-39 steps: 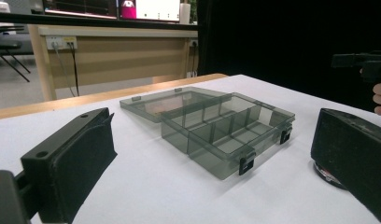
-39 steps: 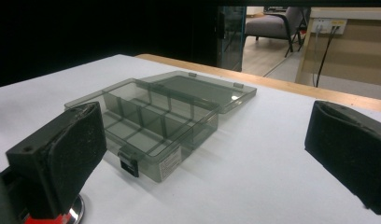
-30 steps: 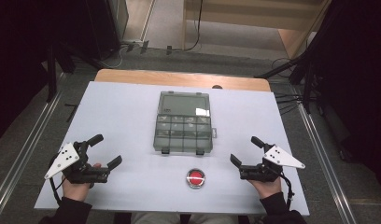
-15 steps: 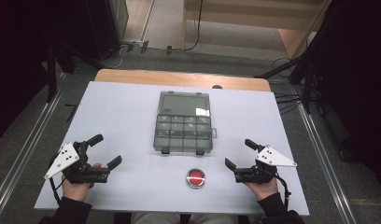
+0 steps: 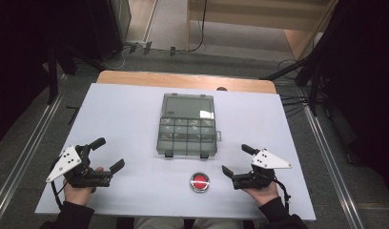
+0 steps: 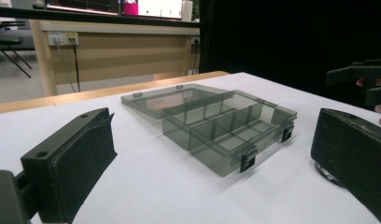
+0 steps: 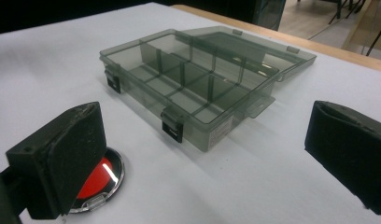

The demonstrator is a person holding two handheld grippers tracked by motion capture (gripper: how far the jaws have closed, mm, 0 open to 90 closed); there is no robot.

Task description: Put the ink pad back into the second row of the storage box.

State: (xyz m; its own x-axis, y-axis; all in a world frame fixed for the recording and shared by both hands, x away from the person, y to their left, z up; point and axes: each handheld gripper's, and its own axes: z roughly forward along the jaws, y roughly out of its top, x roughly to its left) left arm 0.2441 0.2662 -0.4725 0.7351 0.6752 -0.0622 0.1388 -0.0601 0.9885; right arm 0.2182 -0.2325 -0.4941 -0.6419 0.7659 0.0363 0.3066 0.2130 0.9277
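Observation:
A smoky grey clear compartment box (image 5: pixel 187 136) lies in the middle of the white table, its lid (image 5: pixel 188 106) folded flat toward the far side. Its compartments look bare in the right gripper view, where the box (image 7: pixel 193 79) is close ahead. A red round button (image 5: pixel 200 181) sits in front of the box, near the front edge. My left gripper (image 5: pixel 110 153) rests at the front left, open, nothing between its fingers. My right gripper (image 5: pixel 234 159) is open at the front right, just right of the button (image 7: pixel 97 179).
The white tabletop (image 5: pixel 126 119) has bare room on both sides of the box. A wooden strip (image 5: pixel 183 80) runs along its far edge. Metal rails (image 5: pixel 35 133) flank the table. In the left gripper view the box (image 6: pixel 230 128) is ahead, with the right gripper (image 6: pixel 366 79) beyond.
My right gripper has slid a little to the left, closer to the red button. The left gripper and the box have stayed where they were.

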